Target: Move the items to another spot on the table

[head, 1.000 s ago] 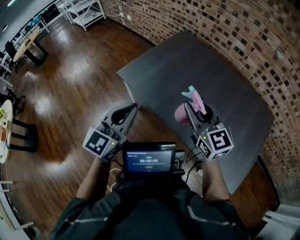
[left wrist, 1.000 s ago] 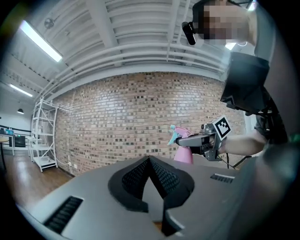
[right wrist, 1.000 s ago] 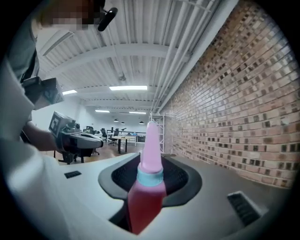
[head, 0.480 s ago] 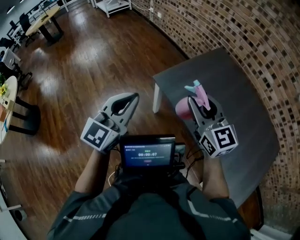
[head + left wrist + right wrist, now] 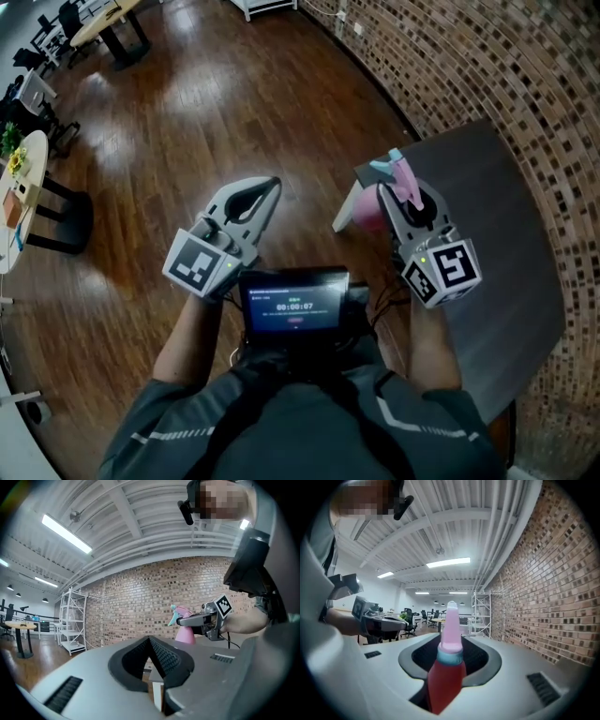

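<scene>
A pink spray bottle (image 5: 373,216) with a teal trigger hangs in the air, and my right gripper (image 5: 385,188) is shut on its neck. In the right gripper view the bottle (image 5: 446,672) stands upright between the dark pads, nozzle cap up. It is over the left corner of the dark grey table (image 5: 487,234), at the edge next to a white leg. My left gripper (image 5: 273,184) is shut with nothing in it, held over the wooden floor to the left of the table. From the left gripper view, the bottle (image 5: 186,633) and the right gripper (image 5: 193,619) show ahead.
A brick wall (image 5: 525,75) runs behind the table. Brown wooden floor (image 5: 187,112) spreads to the left, with desks and chairs (image 5: 37,187) at the far left. A small screen (image 5: 295,302) sits on the person's chest. A white shelf rack (image 5: 71,620) stands by the wall.
The table has slid to the right in the head view. The held bottle went from over the table's near part to its left corner. Both grippers keep their state.
</scene>
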Demonstrator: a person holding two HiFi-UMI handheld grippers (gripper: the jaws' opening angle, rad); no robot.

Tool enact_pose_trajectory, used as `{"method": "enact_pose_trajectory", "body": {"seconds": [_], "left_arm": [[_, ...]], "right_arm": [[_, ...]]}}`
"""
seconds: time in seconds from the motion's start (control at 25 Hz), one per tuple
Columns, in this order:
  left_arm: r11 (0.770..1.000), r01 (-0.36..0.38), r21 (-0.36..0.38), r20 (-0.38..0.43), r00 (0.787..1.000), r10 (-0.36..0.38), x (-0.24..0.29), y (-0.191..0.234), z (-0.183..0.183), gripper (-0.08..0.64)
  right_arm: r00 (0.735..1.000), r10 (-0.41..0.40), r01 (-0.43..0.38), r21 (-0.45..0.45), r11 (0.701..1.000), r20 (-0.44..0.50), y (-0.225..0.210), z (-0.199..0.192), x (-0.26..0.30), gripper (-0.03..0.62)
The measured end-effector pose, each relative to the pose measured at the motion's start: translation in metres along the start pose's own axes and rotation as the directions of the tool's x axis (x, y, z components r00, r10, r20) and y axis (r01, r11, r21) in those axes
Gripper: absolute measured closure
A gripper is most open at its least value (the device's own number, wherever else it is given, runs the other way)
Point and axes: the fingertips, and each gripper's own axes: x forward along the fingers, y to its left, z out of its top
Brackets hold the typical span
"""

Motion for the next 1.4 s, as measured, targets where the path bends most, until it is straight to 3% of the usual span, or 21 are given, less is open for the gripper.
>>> {"method": "enact_pose_trajectory", "body": {"seconds": [0.4,0.68,0.96,1.12,1.28,1.4], "left_arm": [[1.0,-0.012,0.01,-0.008,1.0,0.012,0.036,0.076,-0.024,0.563],[0.999,0.032,0.019,-0.042,0.999,-0.031,0.117,0.137,-0.036,0.563],[0.99,0.142,0.007,-0.061,0.988,-0.141,0.223,0.182,-0.046,0.563],[0.971,0.241,0.004,-0.056,0.969,-0.24,0.286,0.19,-0.047,0.563],[0.938,0.347,-0.025,-0.056,0.936,-0.348,0.354,0.187,-0.054,0.563],[0.911,0.411,-0.031,-0.048,0.91,-0.412,0.38,0.184,-0.063,0.563]], "right_arm": [[1.0,0.024,-0.024,0.015,1.0,0.011,-0.023,-0.008,0.088,0.45],[1.0,-0.017,0.016,0.064,0.998,0.022,-0.088,-0.011,0.147,0.45],[0.994,-0.101,0.097,0.103,0.99,0.035,-0.164,-0.01,0.193,0.449],[0.984,-0.173,0.167,0.108,0.98,0.048,-0.207,0.0,0.206,0.451],[0.963,-0.265,0.258,0.117,0.959,0.052,-0.263,0.007,0.211,0.45],[0.94,-0.337,0.33,0.115,0.937,0.048,-0.281,0.003,0.207,0.451]]}}
